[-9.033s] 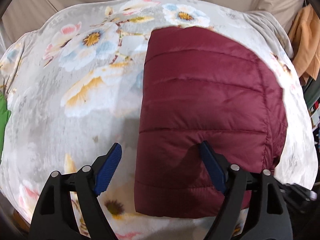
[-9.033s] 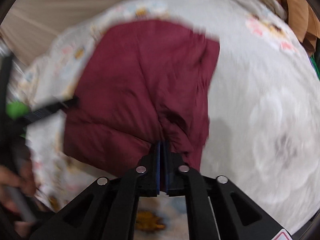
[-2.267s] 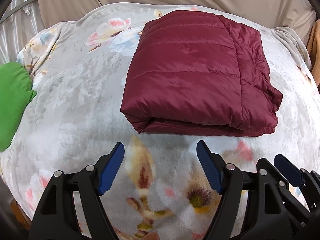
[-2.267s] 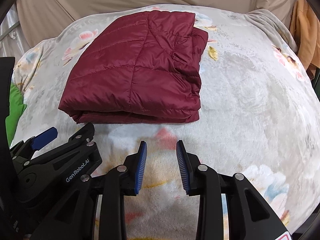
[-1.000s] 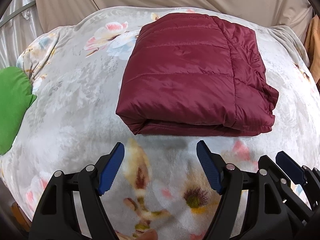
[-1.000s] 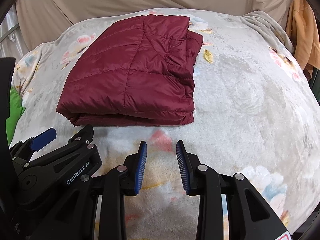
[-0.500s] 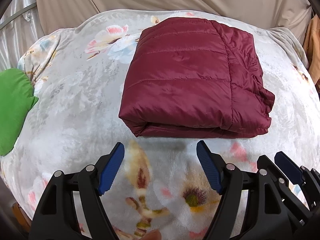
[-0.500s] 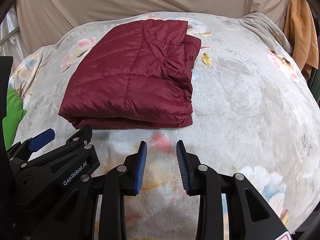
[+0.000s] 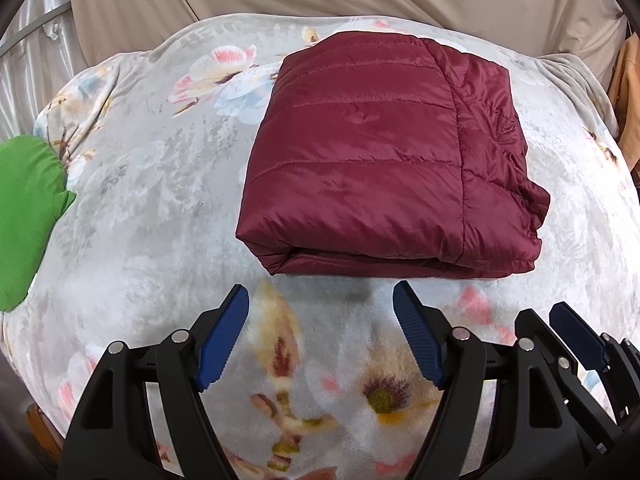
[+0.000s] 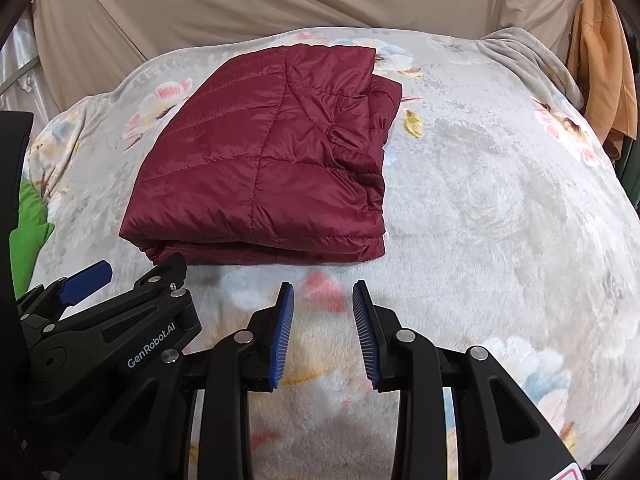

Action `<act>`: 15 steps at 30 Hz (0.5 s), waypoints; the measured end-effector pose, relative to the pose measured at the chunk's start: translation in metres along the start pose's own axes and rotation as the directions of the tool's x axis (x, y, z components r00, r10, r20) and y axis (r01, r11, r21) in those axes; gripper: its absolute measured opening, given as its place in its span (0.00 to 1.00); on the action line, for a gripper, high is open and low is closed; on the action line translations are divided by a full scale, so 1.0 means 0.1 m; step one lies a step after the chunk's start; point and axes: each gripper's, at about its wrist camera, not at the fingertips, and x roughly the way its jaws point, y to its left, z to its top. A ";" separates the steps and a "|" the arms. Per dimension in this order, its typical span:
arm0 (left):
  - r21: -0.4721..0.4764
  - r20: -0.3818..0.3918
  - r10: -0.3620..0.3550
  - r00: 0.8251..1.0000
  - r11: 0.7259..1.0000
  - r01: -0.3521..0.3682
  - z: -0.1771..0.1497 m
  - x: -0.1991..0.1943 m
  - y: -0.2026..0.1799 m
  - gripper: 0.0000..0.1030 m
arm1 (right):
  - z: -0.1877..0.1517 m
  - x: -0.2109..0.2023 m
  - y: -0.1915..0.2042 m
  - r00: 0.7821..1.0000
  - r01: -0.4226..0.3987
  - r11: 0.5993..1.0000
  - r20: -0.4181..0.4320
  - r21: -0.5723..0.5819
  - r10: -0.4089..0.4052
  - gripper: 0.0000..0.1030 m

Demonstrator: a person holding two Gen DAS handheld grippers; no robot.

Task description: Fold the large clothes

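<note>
A dark red quilted jacket [image 9: 384,156] lies folded into a thick rectangle on the floral blanket [image 9: 152,200]; it also shows in the right wrist view [image 10: 272,160]. My left gripper [image 9: 320,300] is open and empty, hovering just short of the jacket's near folded edge. My right gripper [image 10: 322,296] is open and empty, a little back from the jacket's near right corner. The left gripper's body [image 10: 100,320] shows at the lower left of the right wrist view, and the right gripper's fingers [image 9: 572,328] show at the lower right of the left wrist view.
A green cloth [image 9: 24,216] lies at the blanket's left edge, also seen in the right wrist view [image 10: 28,232]. An orange garment [image 10: 600,72] hangs at the far right. A beige curtain [image 10: 280,0] backs the scene.
Both grippers have drawn back slightly and stayed open. Much earlier the right gripper was shut on the jacket; now it is released and the jacket lies folded.
</note>
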 end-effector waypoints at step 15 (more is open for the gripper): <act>0.005 0.000 -0.009 1.000 1.000 0.009 0.00 0.06 0.01 0.76 | -0.01 0.01 0.01 1.000 0.003 1.000 -0.003 0.009 -0.003 0.31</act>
